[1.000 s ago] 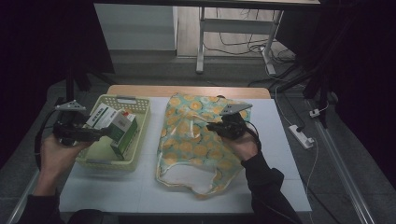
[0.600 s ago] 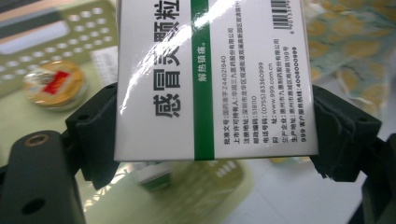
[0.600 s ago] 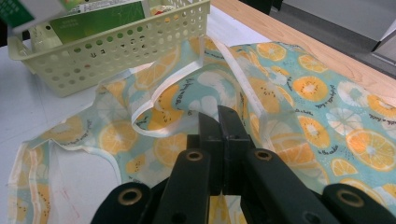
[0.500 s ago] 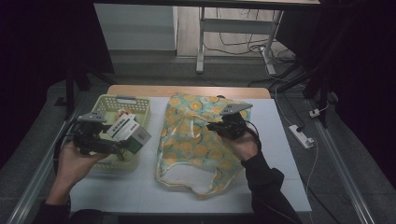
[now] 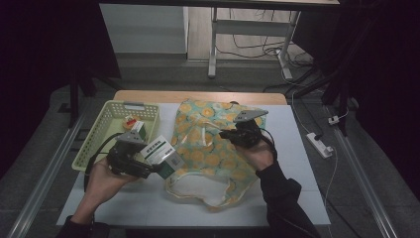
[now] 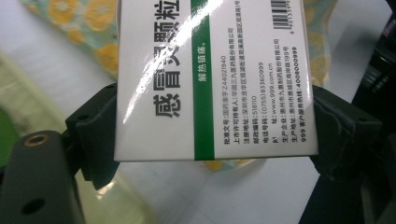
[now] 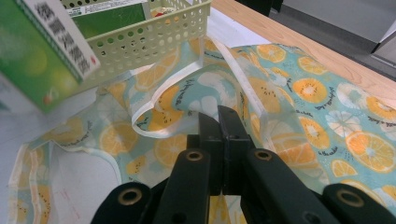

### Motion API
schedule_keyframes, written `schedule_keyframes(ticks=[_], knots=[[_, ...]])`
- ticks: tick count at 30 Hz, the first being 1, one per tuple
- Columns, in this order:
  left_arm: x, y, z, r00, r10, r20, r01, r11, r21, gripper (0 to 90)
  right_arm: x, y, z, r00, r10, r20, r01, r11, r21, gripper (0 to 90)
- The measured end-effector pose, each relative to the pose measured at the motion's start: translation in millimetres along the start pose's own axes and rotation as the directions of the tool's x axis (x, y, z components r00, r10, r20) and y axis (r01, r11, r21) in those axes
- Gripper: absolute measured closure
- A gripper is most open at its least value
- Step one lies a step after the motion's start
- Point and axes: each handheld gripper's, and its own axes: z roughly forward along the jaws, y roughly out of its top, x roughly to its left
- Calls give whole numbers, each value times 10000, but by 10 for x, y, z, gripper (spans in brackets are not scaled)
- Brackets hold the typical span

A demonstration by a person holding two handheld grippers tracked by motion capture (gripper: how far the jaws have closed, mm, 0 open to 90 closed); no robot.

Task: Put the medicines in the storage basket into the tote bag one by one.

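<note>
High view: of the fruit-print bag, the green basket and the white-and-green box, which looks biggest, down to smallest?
1. Fruit-print bag
2. Green basket
3. White-and-green box, though it is held up nearer the camera, which flatters it.

medicine box [image 6: 215, 79] reading 感冒灵颗粒, 解热镇痛, www.999.com.cn, barcode

My two black tongs and a dark sleeve

My left tongs [image 5: 157, 170] and right tongs [image 5: 224, 133] were matte black, each topped by a grey three-cornered plate and trailing a black cable; brass-ringed screw holes sat in their arms, and my right forearm wore a dark long sleeve [image 5: 282, 198].
</note>
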Motion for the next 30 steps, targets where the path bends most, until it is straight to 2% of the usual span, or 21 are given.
schedule_keyframes(ticks=[8, 19, 30], knots=[[-166, 89, 308, 9972, 467, 591, -485, 9984, 306, 169, 6, 2, 5, 10000, -16, -8, 16, 10000, -7, 894], [-304, 199, 679, 9898, 822, 1166, -910, 9932, 725, 169, 16, 15, -16, 10000, -65, -2, 65, 9999, -117, 894], [-265, 362, 967, 9870, 800, 1395, -930, 9916, 895, 168, 41, 31, -22, 9999, -117, -62, 115, 9997, -231, 894]])
